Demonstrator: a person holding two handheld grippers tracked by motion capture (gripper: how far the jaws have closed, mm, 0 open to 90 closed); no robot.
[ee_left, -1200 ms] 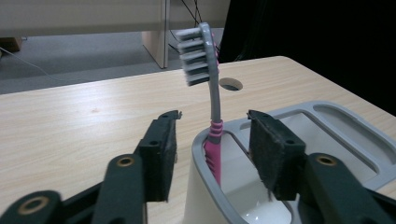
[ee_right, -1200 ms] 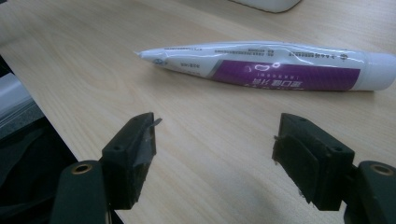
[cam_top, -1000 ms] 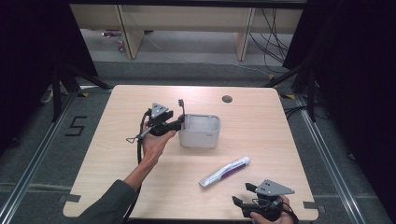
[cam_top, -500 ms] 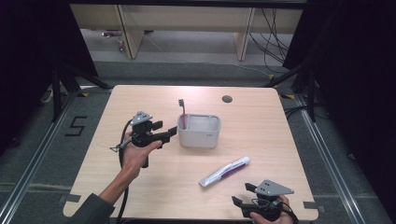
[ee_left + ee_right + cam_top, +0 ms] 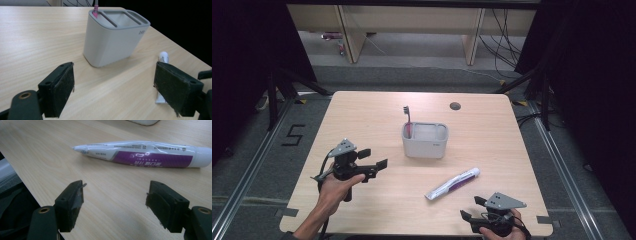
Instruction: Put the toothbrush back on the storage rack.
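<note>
A grey divided holder (image 5: 424, 142) stands mid-table with a pink-and-grey toothbrush (image 5: 407, 120) upright in its left compartment. A white and purple toothpaste tube (image 5: 453, 183) lies flat to the holder's near right. My left gripper (image 5: 374, 158) hovers left of the holder, pointing at it. Its jaws have just been opening and nothing is between them. In the left gripper view the holder (image 5: 112, 42) and the toothbrush (image 5: 95, 11) lie ahead of the open left gripper (image 5: 115, 67). My right gripper (image 5: 472, 209) rests open at the near edge. The tube (image 5: 140, 155) lies just beyond the right gripper (image 5: 116, 185).
The wooden table (image 5: 362, 115) has a round cable hole (image 5: 455, 106) at the back right. Its near edge runs close under the right hand. Shelving and cables stand on the floor behind the table, and dark curtains hang at both sides.
The left hand has drawn back from the holder toward the near left, and its jaws have spread wider. The toothbrush stays standing in the holder. The right gripper has kept still.
</note>
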